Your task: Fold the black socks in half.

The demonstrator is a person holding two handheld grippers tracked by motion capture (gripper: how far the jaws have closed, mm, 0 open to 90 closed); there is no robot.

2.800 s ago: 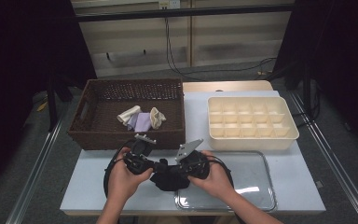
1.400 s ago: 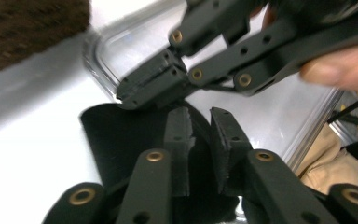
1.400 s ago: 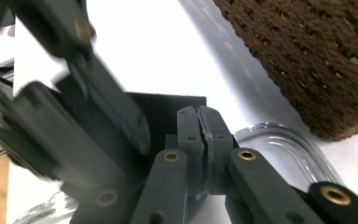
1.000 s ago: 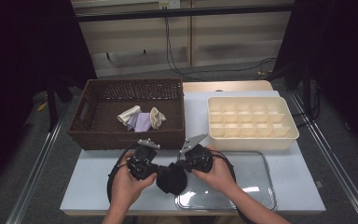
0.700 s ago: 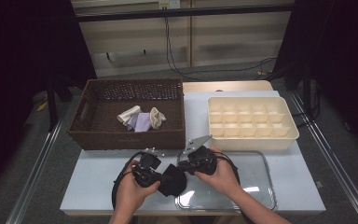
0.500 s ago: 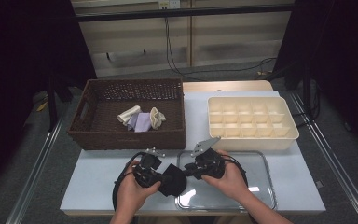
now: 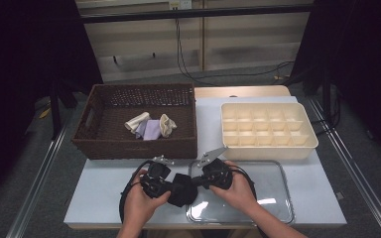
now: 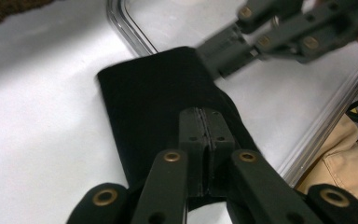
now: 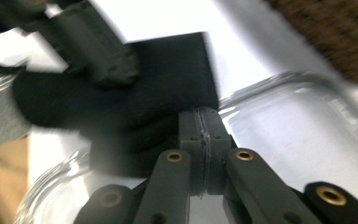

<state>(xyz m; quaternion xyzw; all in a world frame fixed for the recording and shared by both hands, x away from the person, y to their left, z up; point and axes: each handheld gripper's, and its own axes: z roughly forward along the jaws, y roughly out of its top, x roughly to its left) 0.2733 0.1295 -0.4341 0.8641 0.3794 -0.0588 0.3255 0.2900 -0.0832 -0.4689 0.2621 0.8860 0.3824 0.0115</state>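
While both of my hands sit at the near edge of the table (image 7: 104, 203), I note that the left gripper (image 7: 164, 184) has its jaws pressed together on the near end of a black cloth (image 7: 182, 189); its own camera shows the two pads meeting with the dark fabric pinched between them. My right gripper (image 7: 201, 181) is likewise clamped on the same black cloth from the opposite side, its jaws having just closed again, with the fabric caught at the tips as seen in the right gripper view. The black cloth lies folded between the two grippers, partly on the white table surface and partly over the left rim of the clear glass tray (image 7: 278, 203), which rests flat at the near right of the table. Each gripper's camera also picks up the other gripper gripping the far edge of the cloth, somewhat blurred. Farther back on the left stands a dark wicker basket (image 7: 96, 144) holding a few pale rolled cloths (image 7: 151, 126) near its middle. Farther back on the right sits a cream compartment box (image 7: 307, 148), its cells showing no contents I can make out, just behind the glass tray and well apart from the cloth.
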